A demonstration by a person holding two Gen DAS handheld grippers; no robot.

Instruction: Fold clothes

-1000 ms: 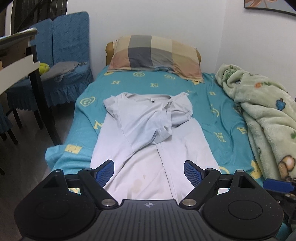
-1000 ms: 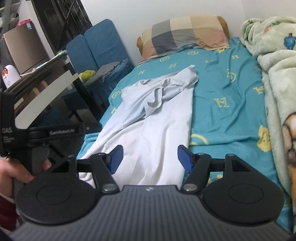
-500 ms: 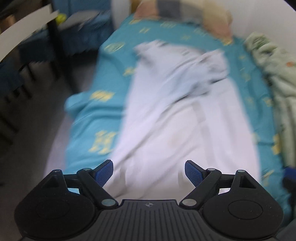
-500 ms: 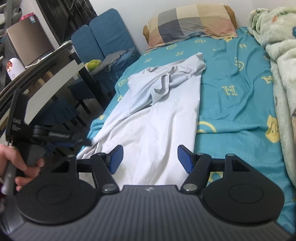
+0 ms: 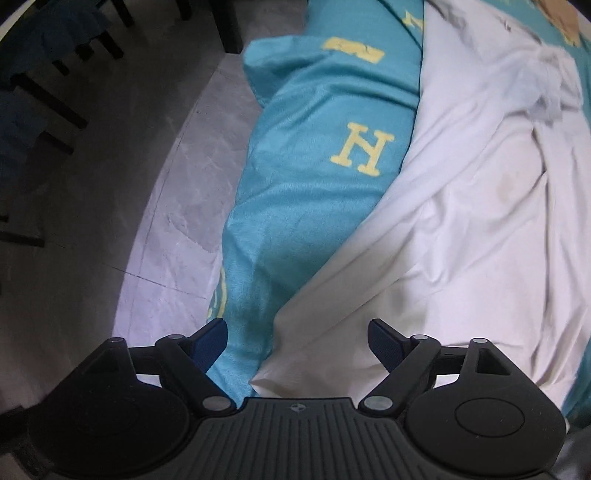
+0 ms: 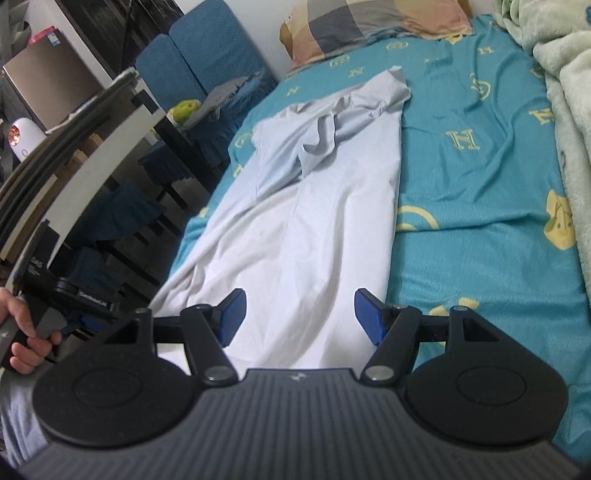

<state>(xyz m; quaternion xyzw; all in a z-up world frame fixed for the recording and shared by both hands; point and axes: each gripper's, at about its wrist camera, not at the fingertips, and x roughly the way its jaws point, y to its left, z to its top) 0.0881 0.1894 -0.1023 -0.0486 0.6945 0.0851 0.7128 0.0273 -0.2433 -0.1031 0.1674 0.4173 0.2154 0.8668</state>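
White shirt point(image 6: 310, 206) lay spread out long on the teal bed sheet point(image 6: 480, 258), with its sleeves folded in and bunched up near the top end. Its bottom hem hung near the foot of the bed. A checked pillow point(image 6: 373, 26) sat at the head of the bed, and a fluffy green blanket point(image 6: 569, 110) lay along the far side.

The left gripper point(image 5: 297, 341) pointed down over the shirt's bottom corner point(image 5: 273, 373) by the bed's edge, above the grey floor point(image 5: 147, 184). Its jaws had just been closing a little, but they were wide apart and pinched nothing. The corner sat between them, not squeezed.

The right gripper point(image 6: 297, 317) hung over the shirt's bottom hem. Its blue fingers point(image 6: 369, 317) were wide apart too and held nothing.

A hand point(image 6: 26, 336) gripped the left gripper's handle beside the bed. Blue chairs point(image 6: 207, 55) stood by the wall.
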